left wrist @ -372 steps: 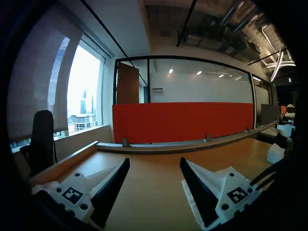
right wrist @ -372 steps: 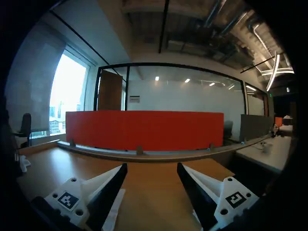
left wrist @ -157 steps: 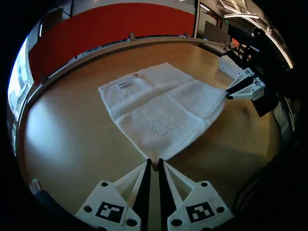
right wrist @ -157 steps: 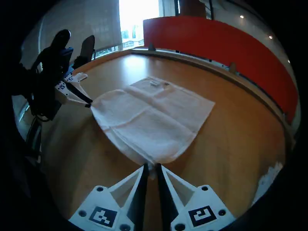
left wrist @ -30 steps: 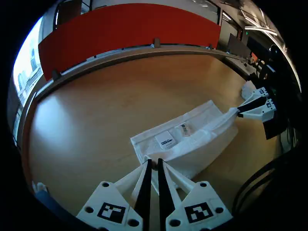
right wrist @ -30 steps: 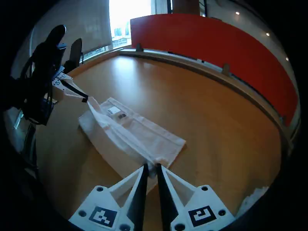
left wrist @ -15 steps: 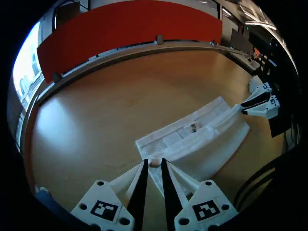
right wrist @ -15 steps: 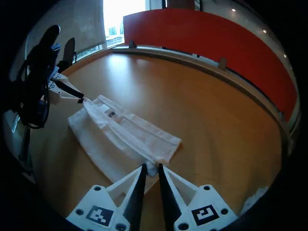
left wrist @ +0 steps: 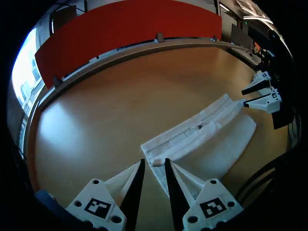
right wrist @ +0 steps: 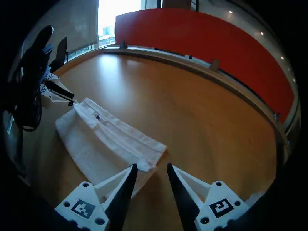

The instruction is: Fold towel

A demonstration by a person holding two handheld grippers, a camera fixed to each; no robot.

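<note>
A white towel (left wrist: 208,134) lies folded lengthwise into a long band on the wooden table (left wrist: 115,100). In the left gripper view my left gripper (left wrist: 154,161) stands open at the band's near end, with the towel's corner lying loose between its fingertips. My right gripper (left wrist: 243,98) is open at the far end. In the right gripper view the towel (right wrist: 104,142) stretches away to the left. My right gripper (right wrist: 151,166) is open just over its near corner. The left gripper (right wrist: 73,100), in a person's hand, sits at the far corner with its fingers apart.
A red partition (left wrist: 127,27) runs along the table's far edge behind a raised ledge. Dark office chairs (right wrist: 61,48) stand by the window at the table's end. Bare wood (right wrist: 192,115) spreads wide beyond the towel.
Both grippers have opened and let go of the towel corners that they held. The lifted fold has dropped flat onto the table, so the label is nearly tucked under.
</note>
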